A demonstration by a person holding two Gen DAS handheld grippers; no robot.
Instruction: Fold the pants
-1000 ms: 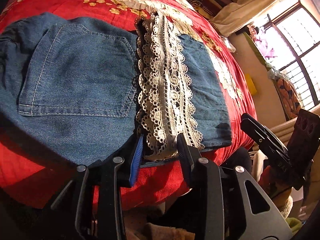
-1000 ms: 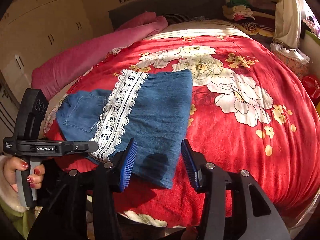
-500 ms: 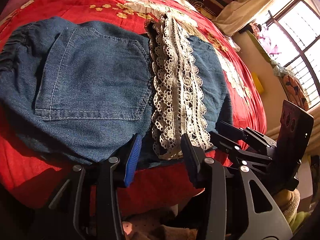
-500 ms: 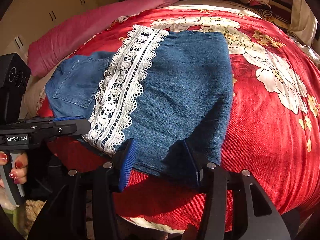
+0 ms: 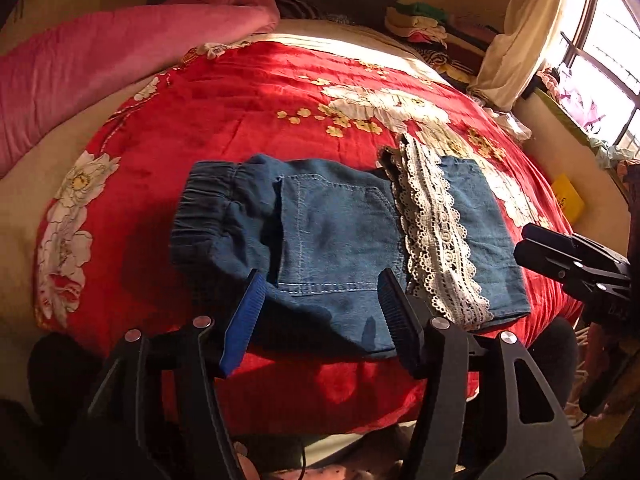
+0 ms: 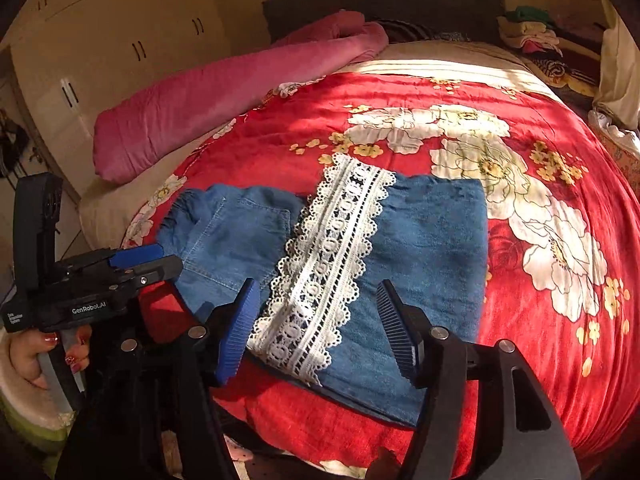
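Note:
The folded denim pants point(image 5: 332, 232) lie flat on the red flowered bedspread point(image 5: 248, 120), near its front edge. A white lace band point(image 5: 436, 240) crosses them, and the elastic waistband point(image 5: 204, 204) is at the left. My left gripper point(image 5: 320, 276) hovers just above the pocket side with its jaws opening and nothing pinched between them. In the right wrist view my right gripper point(image 6: 318, 285) hangs over the lace band point(image 6: 332, 256) of the pants point(image 6: 432, 240), its jaws also opening and free of the cloth. Each gripper shows in the other's view: the left gripper point(image 6: 136, 264) and the right gripper point(image 5: 560, 256).
A rolled pink quilt point(image 6: 224, 92) lies along the bed's far left side, beside a cream wardrobe point(image 6: 120, 40). Folded clothes point(image 5: 420, 24) are stacked at the head of the bed, and a window point(image 5: 600, 60) is at the right. A hand point(image 6: 36, 356) grips the left tool's handle.
Both grippers have drawn back and up from the near edge of the pants, and their jaws have spread wider. The pants stay folded in the same place.

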